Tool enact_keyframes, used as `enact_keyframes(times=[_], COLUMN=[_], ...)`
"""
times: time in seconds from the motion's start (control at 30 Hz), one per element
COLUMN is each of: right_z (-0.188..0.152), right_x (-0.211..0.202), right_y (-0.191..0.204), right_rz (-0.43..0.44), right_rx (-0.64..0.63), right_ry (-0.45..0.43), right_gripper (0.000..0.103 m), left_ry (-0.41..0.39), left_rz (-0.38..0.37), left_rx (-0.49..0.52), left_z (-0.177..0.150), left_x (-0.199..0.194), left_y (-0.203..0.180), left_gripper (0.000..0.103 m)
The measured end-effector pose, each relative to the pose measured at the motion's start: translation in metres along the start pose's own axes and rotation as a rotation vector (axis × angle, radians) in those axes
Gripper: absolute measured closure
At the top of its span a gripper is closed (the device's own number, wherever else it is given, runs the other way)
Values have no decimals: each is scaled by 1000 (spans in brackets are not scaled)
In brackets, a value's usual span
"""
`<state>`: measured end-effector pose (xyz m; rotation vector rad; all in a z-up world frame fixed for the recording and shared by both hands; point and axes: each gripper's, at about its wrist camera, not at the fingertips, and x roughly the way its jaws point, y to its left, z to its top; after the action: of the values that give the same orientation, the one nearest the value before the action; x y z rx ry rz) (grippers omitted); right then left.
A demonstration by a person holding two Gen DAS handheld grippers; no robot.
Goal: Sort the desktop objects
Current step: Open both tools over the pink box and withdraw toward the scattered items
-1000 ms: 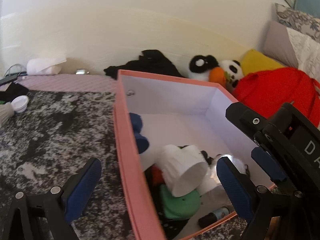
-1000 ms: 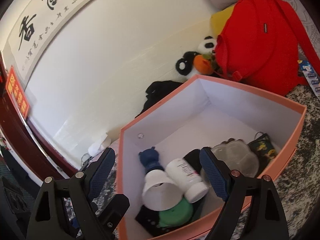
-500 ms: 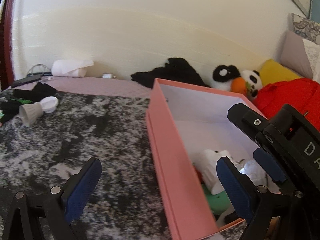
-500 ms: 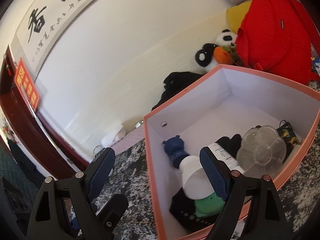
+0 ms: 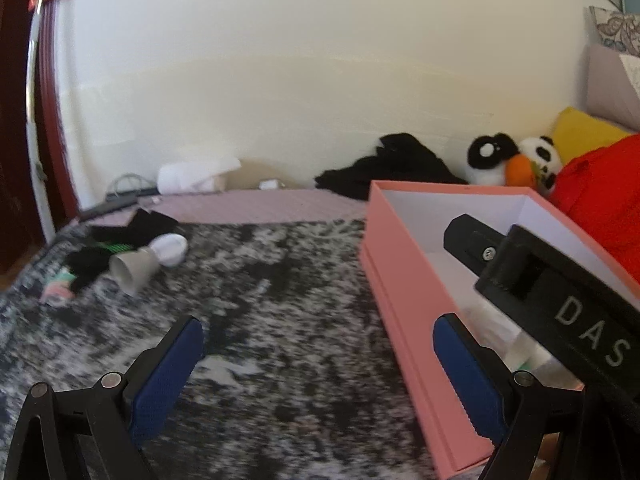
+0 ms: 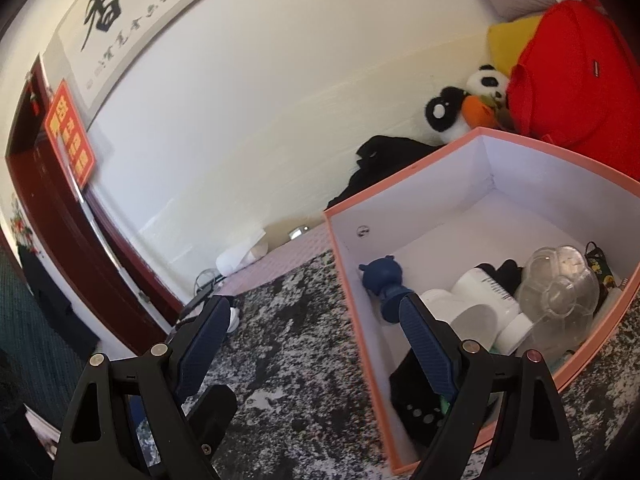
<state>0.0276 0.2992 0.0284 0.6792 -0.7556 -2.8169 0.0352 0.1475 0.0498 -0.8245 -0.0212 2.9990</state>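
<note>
Hovering low over the mottled black-and-white table, the left gripper points forward with its blue pads spread wide and nothing between them. The pink box stands just to its right, and the right gripper's black body crosses over the box's open top. Ahead and to the left, well apart, lie a grey cone-shaped cup, a white cap and a black cloth.

The right gripper is tilted, jaws likewise released and empty. The box sits to its right, holding a blue bear-shaped figure, a white bottle, a white cup, a clear flower-shaped container and what may be a black speaker, partly hidden behind the right finger.
</note>
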Motion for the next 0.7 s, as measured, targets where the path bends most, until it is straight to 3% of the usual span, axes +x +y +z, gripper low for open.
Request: enact_keyframes(times=[0.27, 0.7], right_z=[-14, -55], right_x=[5, 32], right_y=[30, 82], right_rz=[23, 34], right_rx=[-60, -194], right_ry=[25, 113], right_gripper=[13, 14], left_ry=[-5, 67], left_rz=[60, 183], left_rx=[19, -24], left_z=[-3, -22], left_x=[-7, 7], left_y=[31, 111], left_gripper=[7, 7])
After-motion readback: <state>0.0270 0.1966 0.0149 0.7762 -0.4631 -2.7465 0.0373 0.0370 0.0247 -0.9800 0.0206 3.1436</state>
